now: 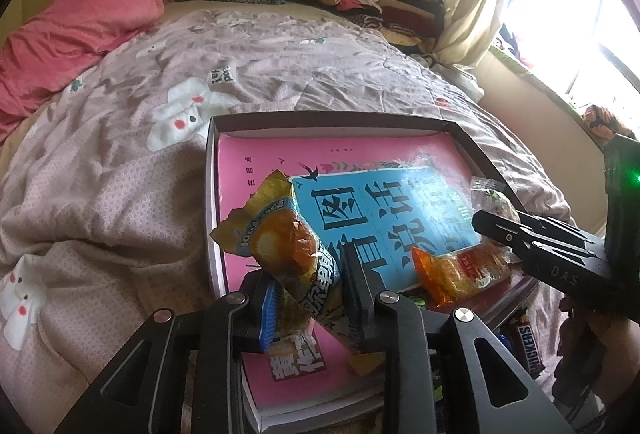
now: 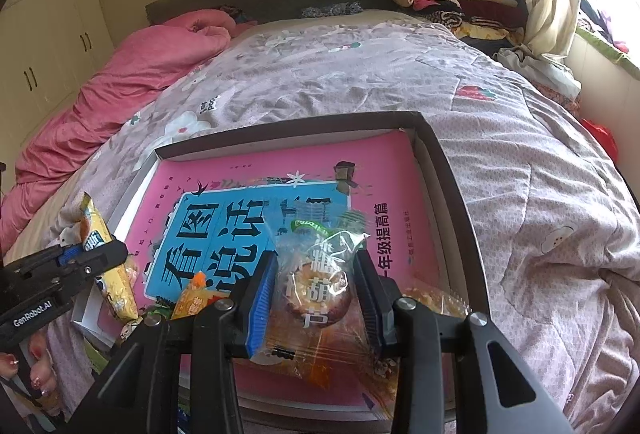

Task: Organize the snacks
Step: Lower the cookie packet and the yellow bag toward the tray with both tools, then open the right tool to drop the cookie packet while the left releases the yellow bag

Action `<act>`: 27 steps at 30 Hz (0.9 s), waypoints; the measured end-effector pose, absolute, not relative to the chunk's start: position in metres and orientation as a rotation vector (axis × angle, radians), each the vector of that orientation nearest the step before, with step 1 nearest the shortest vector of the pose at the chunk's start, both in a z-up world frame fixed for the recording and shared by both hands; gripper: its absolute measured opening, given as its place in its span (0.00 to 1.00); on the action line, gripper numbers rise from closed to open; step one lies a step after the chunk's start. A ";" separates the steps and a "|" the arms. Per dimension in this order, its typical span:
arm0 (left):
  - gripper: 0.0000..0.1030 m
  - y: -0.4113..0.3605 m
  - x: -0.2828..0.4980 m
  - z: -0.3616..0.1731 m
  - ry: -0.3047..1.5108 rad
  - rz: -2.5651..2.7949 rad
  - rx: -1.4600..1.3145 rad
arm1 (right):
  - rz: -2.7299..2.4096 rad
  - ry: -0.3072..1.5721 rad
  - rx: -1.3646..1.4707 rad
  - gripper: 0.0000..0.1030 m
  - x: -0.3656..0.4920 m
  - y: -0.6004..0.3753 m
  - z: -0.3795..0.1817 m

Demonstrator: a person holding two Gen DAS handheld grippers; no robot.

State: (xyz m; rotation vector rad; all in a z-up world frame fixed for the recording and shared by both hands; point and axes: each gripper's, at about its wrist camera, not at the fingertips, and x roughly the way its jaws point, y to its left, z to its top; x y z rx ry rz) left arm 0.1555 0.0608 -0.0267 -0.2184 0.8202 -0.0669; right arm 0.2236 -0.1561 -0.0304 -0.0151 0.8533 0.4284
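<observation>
Your left gripper clamps the yellow cake pack; your right gripper clamps a clear pastry bag above the box.

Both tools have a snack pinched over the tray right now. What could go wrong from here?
1. The left tool grips the yellow cake packet near its lower end, so the heavier top could swing or slip.
2. The right tool pinches a clear crinkly wrapper; it may slide out.
3. The orange cracker pack lies close below both tools and could get knocked on the pink book.
</observation>
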 end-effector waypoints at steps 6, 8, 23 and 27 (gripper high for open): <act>0.28 0.061 0.156 -0.027 0.820 -0.066 -0.218 | 0.429 0.856 0.015 0.38 0.220 -0.162 -0.031; 0.28 0.061 0.156 -0.027 0.821 -0.066 -0.220 | 0.430 0.855 0.012 0.38 0.218 -0.162 -0.030; 0.32 0.061 0.155 -0.028 0.826 -0.072 -0.239 | 0.417 0.840 0.025 0.48 0.206 -0.173 -0.023; 0.36 0.060 0.155 -0.028 0.827 -0.076 -0.238 | 0.413 0.837 0.031 0.48 0.203 -0.176 -0.019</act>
